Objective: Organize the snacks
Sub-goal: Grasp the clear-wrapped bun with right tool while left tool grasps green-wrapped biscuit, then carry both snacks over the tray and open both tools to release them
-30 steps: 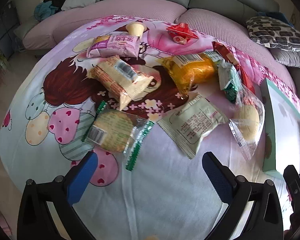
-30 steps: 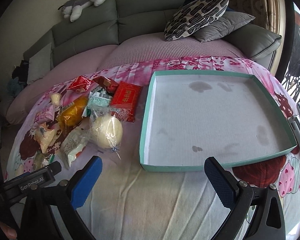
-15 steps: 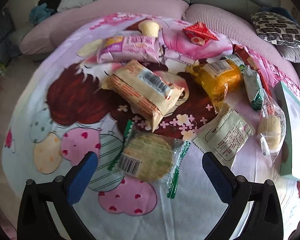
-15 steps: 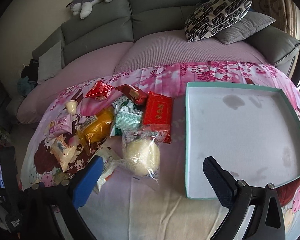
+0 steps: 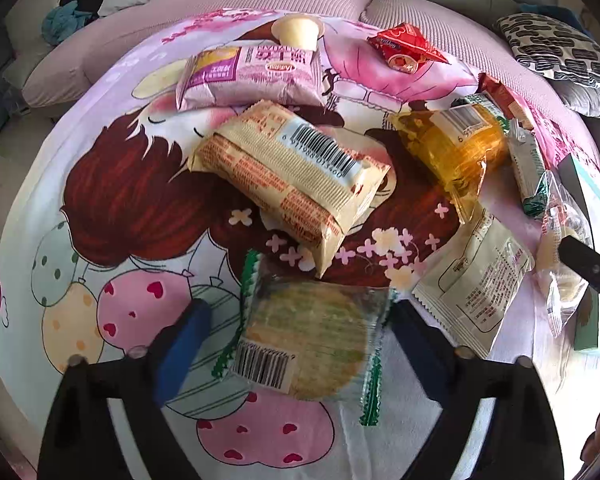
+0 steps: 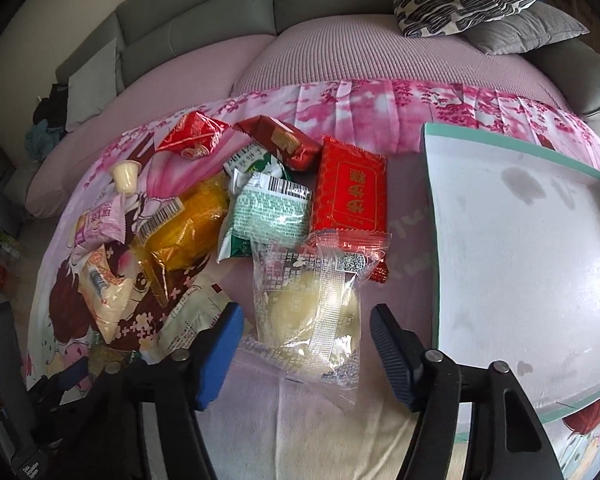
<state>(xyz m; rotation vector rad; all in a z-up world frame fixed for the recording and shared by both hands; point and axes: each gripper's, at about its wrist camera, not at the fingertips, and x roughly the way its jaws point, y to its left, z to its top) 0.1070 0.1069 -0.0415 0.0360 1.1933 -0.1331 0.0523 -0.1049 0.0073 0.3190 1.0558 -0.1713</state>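
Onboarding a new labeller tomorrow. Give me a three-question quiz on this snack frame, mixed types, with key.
1. True or false: the teal-rimmed tray already holds snacks.
2. The left tool straddles which item? A) green-edged round cracker pack B) red packet C) jelly cup
3. Fill in: the right tool straddles a clear bag holding a pale ____.

Key: 1 false; 2 A; 3 bun. Both tools have just been closing, with pads not yet pressing.

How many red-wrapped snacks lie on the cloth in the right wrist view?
3. A crinkled bright red one sits far left in the pile, a dark red one is beside it, and a flat red packet lies nearest the tray. Others may be hidden underneath.
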